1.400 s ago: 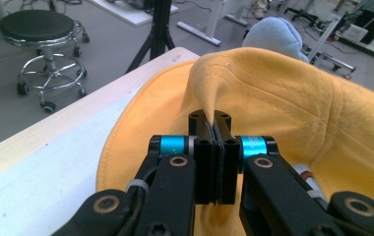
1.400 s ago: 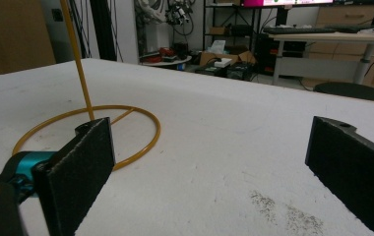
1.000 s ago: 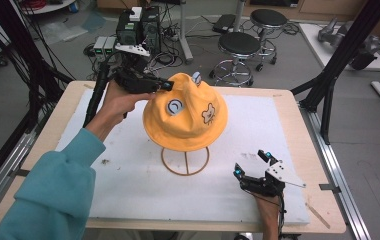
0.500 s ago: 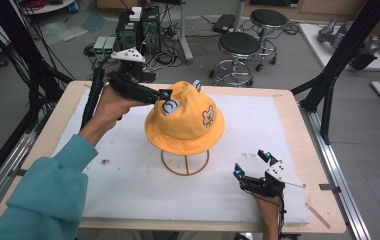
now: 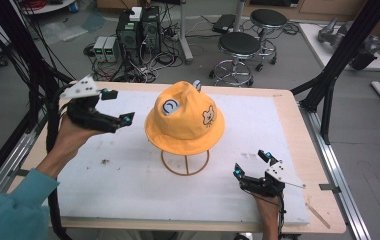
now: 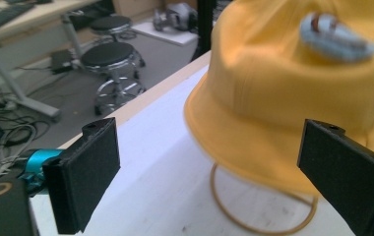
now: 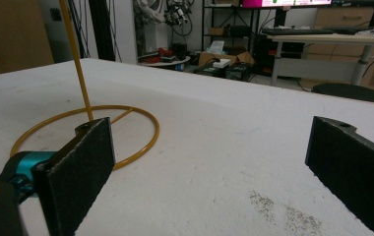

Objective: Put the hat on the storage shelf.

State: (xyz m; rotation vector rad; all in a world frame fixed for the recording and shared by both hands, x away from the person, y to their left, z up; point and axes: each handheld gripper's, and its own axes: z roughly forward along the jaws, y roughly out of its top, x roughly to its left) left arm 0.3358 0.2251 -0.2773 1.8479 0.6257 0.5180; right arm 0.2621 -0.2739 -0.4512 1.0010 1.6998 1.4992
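- The wide white foam-topped table [image 5: 128,190] carries everything; on it, just past centre toward twelve o'clock, the yellow fabric bucket hat with a round blue eye patch and a small bear badge [image 5: 185,120] sits level on the thin yellow wire hat stand [image 5: 185,162], whose ring base rests flat on the table.
- What changed: a second ago the hat was tilted on the stand with the left gripper at its brim near ten o'clock; half a second ago it had settled almost straight with the gripper still close. Now the hat hangs squarely, and the left gripper has pulled away toward nine o'clock, well apart from the brim.
- My reading: placing the hat on the stand looks finished, and the release was clean, since the hat has not slumped or slid.
- The left gripper [image 5: 113,107], black with a grey three-cornered plate on top, is held raised above the table by a hand in a teal sleeve [image 5: 13,210], pointing toward three o'clock at the hat. Its jaws stand wide apart with nothing between them; the left gripper view looks at the brim [image 6: 254,147] across the gap.
- The right gripper [image 5: 250,165] rests low at five o'clock of the stand, jaws spread wide and empty, aimed toward the ring base [image 7: 91,135], not touching it.
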